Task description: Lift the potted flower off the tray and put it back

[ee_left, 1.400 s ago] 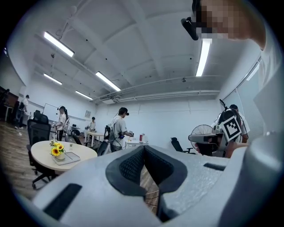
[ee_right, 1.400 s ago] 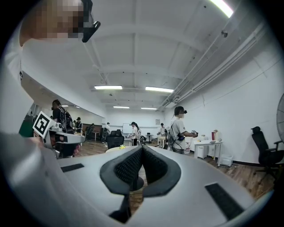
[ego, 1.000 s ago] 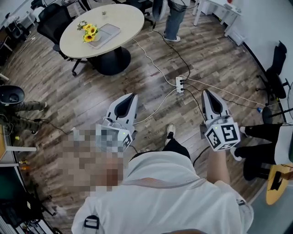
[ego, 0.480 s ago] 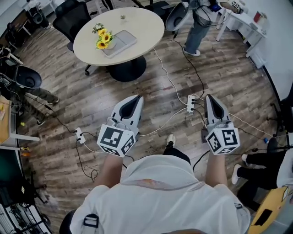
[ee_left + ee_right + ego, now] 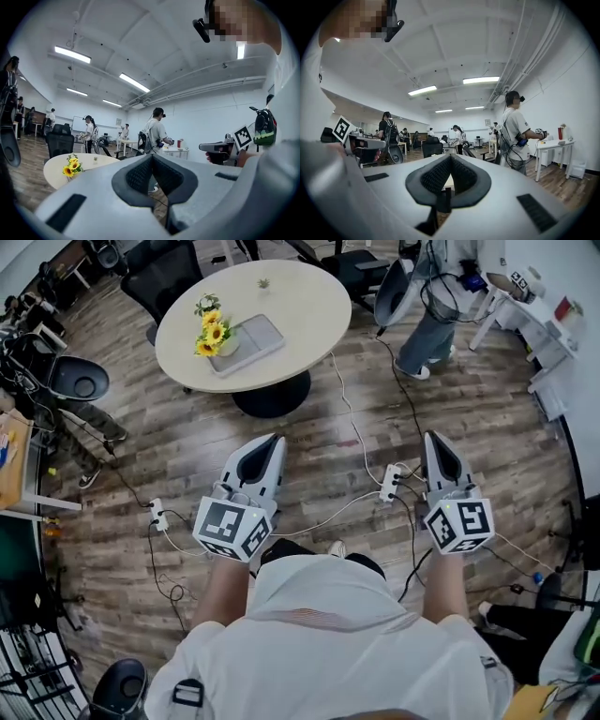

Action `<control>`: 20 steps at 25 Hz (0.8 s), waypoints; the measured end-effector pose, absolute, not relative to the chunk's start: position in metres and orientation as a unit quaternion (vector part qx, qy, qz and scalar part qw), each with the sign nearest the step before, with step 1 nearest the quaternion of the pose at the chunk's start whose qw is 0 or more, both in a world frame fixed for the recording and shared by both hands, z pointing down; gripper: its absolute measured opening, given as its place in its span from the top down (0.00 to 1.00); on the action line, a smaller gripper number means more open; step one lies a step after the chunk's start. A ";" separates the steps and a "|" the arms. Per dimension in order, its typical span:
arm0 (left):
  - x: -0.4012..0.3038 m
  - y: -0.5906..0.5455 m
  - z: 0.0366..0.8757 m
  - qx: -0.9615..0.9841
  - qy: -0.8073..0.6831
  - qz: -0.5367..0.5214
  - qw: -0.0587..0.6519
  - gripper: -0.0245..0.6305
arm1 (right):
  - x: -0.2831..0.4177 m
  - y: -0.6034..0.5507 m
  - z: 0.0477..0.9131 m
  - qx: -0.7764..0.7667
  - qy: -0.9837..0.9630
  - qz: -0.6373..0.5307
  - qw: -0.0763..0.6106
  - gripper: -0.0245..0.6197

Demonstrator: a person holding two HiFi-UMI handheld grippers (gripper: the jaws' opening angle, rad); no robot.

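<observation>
The potted flower (image 5: 211,329), a bunch of yellow sunflowers, stands on a round cream table (image 5: 309,306) beside a flat grey tray (image 5: 247,337); whether the pot rests on the tray's edge I cannot tell. In the left gripper view the flower (image 5: 71,168) shows far ahead at the left. My left gripper (image 5: 273,440) and right gripper (image 5: 433,437) are held level over the wooden floor, well short of the table. Both are shut with nothing between the jaws. The left gripper (image 5: 152,155) and right gripper (image 5: 450,157) show their tips meeting.
A power strip (image 5: 390,482) and cables lie on the floor between me and the table, with another strip (image 5: 156,515) at the left. Office chairs (image 5: 80,379) stand round the table. A person (image 5: 441,296) stands at the back right by a white desk (image 5: 536,298).
The table and flower have come nearer and lower in the head view as I walk toward them. Both grippers stay shut in front of me.
</observation>
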State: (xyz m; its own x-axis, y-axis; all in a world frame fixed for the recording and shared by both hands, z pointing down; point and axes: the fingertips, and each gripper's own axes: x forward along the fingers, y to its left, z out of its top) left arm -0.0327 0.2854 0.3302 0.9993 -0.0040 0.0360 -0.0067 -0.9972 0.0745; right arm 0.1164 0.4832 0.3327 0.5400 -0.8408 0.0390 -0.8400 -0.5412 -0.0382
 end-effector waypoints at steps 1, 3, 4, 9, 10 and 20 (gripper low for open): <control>-0.027 0.282 0.331 0.999 -0.010 0.019 0.039 0.95 | 0.125 0.478 0.335 -0.874 0.485 -0.029 0.009 0.96; -0.019 0.273 0.332 0.999 -0.024 0.021 0.041 0.95 | 0.137 0.464 0.338 -0.866 0.498 -0.033 0.009 0.96; -0.015 0.266 0.333 0.998 -0.030 0.021 0.041 0.96 | 0.142 0.457 0.340 -0.863 0.505 -0.034 0.008 0.96; 0.007 0.223 0.342 0.997 -0.054 0.016 0.046 0.95 | 0.170 0.405 0.341 -0.848 0.529 -0.029 0.002 0.96; 0.012 0.211 0.344 0.997 -0.057 0.015 0.046 0.95 | 0.175 0.393 0.342 -0.845 0.533 -0.027 -0.002 0.96; 0.054 0.010 0.352 0.994 -0.089 0.000 0.061 0.95 | 0.226 0.186 0.342 -0.830 0.556 -0.030 -0.031 0.96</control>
State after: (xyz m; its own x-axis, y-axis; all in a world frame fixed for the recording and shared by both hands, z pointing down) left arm 0.0537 0.0105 0.3517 0.9842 -0.1768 0.0112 -0.1769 -0.9767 0.1217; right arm 0.2258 0.1857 0.3423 0.3806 -0.9209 0.0845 -0.9246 -0.3806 0.0169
